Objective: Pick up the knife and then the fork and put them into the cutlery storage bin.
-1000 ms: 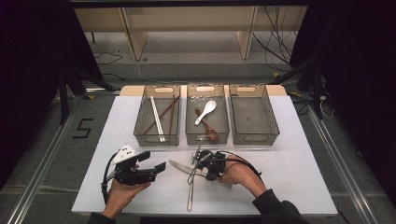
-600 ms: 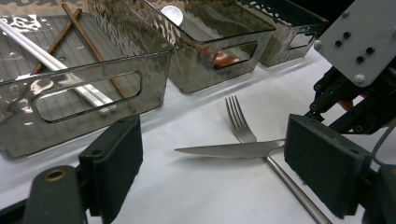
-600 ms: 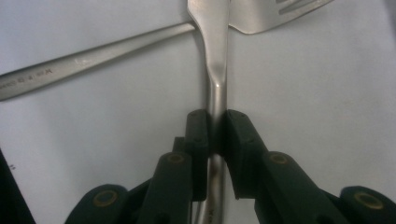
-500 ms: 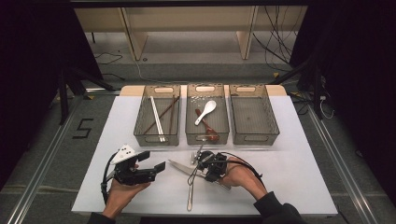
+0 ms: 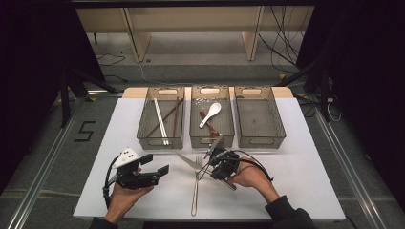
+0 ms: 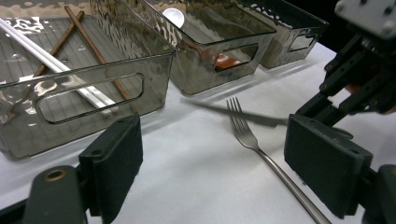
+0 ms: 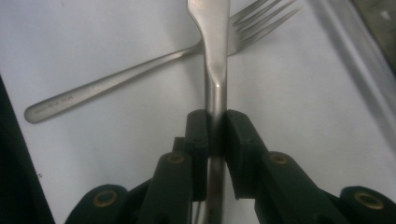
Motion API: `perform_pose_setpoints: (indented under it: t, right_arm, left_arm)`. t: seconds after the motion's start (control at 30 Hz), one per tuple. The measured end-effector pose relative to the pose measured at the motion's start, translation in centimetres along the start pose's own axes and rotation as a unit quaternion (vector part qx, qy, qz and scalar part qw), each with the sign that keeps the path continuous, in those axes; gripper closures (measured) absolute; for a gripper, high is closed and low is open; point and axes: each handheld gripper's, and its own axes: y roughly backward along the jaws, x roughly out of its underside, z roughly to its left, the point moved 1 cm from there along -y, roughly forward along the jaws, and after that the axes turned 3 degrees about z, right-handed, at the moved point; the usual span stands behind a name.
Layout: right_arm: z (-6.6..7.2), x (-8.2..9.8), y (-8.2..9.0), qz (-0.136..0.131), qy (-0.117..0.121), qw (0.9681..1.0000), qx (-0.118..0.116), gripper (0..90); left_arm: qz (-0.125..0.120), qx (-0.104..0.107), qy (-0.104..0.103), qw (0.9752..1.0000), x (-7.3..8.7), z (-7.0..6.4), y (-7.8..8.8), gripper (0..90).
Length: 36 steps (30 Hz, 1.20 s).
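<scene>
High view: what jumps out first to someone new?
The right gripper, near the table's front, is shut on a steel table knife, its blade slanting over the tines of a fork that lies on the white table. Behind stand three smoky clear bins in a row: chopsticks in the left, a white spoon in the middle. The left gripper has its jaws open.
</scene>
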Motion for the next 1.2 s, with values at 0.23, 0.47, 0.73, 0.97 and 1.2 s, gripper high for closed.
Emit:
perform_pose_setpoints:
  t: [0.23, 0.47, 0.73, 0.97, 1.2]
  right_arm:
    - [-1.7, 1.0, 2.3, -0.053, -0.038, 0.9979, -0.003, 80.4]
    - [-3.4, 1.9, 4.4, -0.103, -0.071, 0.9921, 0.007, 80.4]
    - [-5.4, 3.0, 6.4, -0.144, -0.112, 0.9831, 0.019, 80.3]
    - [-6.8, 3.6, 7.9, -0.162, -0.127, 0.9779, 0.033, 80.3]
    - [-8.4, 3.9, 9.0, -0.179, -0.153, 0.9707, 0.047, 80.3]
  left_arm:
    - [0.000, 0.000, -0.001, 1.0000, 0.0, 0.0, 0.0, 19.2]
    - [0.000, -0.001, 0.000, 1.0000, 0.0, 0.0, 0.0, 19.2]
    - [-0.001, -0.001, 0.000, 1.0000, 0.0, 0.0, 0.0, 19.2]
    - [-0.004, 0.000, 0.000, 1.0000, 0.0, 0.1, 0.0, 19.2]
    - [-0.009, 0.001, 0.003, 1.0000, 0.0, 0.1, 0.0, 19.2]
